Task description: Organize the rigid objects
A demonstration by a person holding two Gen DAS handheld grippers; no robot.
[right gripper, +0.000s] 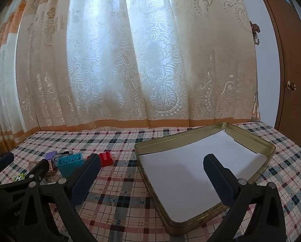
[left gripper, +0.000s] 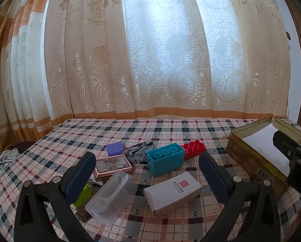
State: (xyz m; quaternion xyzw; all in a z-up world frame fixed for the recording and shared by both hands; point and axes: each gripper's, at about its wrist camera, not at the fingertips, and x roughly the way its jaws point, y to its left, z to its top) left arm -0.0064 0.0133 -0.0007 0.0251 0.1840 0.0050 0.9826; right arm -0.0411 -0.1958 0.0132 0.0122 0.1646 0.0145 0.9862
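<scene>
Gold tin (right gripper: 268, 157), empty; both jaws spread wide, nothing gripped. Risk: clear plastic case (left gripper: 108, 197), likely slick, squirting from pinch.

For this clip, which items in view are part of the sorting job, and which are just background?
Part of the job:
- gold tin, lined with white paper, nothing in it yet
- teal block
- red block
- purple block
- white box
- clear plastic case
- pink-framed case
- left gripper and right gripper, both open

Just background:
- curtain
- checked cloth
- door
</scene>
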